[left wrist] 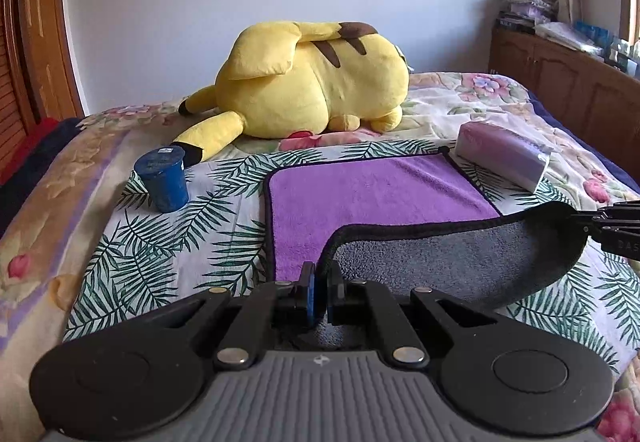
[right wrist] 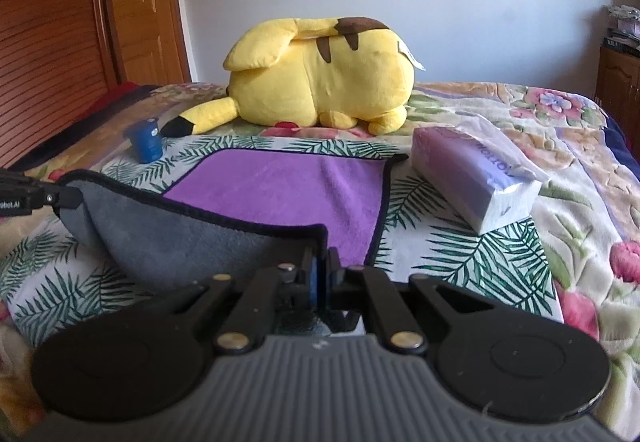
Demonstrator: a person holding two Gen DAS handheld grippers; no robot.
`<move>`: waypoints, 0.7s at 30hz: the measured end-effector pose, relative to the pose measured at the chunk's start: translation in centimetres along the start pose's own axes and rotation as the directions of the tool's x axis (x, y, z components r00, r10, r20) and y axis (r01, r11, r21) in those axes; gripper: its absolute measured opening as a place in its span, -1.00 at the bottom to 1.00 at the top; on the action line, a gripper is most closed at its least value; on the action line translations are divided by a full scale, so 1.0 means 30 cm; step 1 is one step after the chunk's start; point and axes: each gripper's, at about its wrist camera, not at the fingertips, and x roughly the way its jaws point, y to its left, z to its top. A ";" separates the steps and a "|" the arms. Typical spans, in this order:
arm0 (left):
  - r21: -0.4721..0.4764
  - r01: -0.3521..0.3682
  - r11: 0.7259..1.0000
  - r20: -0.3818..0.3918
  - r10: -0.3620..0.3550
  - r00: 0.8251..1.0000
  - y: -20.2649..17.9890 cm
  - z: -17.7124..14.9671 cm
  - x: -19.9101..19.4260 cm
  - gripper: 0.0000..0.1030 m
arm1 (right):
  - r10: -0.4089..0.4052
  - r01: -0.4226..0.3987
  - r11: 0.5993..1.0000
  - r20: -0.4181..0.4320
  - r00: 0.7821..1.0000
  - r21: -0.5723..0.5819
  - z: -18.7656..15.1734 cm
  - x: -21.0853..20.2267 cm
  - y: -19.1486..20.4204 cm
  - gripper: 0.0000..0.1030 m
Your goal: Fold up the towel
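Lying on the leaf-print bedspread [left wrist: 168, 242], the towel [left wrist: 372, 190] is shown purple face up, its near edge lifted so that the grey underside is exposed. One near corner is clamped by the left gripper [left wrist: 320, 282], the other by the right gripper [right wrist: 322, 270]. A yellow plush [left wrist: 316, 82], blue cup [left wrist: 163, 178] and tissue pack [right wrist: 472, 178] are seen beyond.

Purple towel [left wrist: 372, 190] with grey underside, near edge lifted, far half flat.

Left gripper [right wrist: 60, 196] body reads "obot.AI"; the tissue pack [right wrist: 476, 178] print is unreadable
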 end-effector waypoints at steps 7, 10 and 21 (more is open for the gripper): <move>0.016 0.008 1.000 -0.018 -0.007 1.000 0.005 -0.005 0.040 -0.89 | -0.003 0.003 1.000 -0.023 1.000 -0.015 -0.016 0.041 -0.009 -0.92; 0.026 0.009 1.000 -0.023 -0.009 1.000 0.003 -0.007 0.052 -0.89 | -0.002 0.002 1.000 -0.023 1.000 -0.025 -0.017 0.050 -0.006 -0.92; 0.049 0.018 0.999 -0.014 -0.017 1.000 0.004 0.019 0.086 -0.90 | 0.000 0.001 1.000 0.040 0.999 -0.029 0.005 0.057 -0.010 -0.92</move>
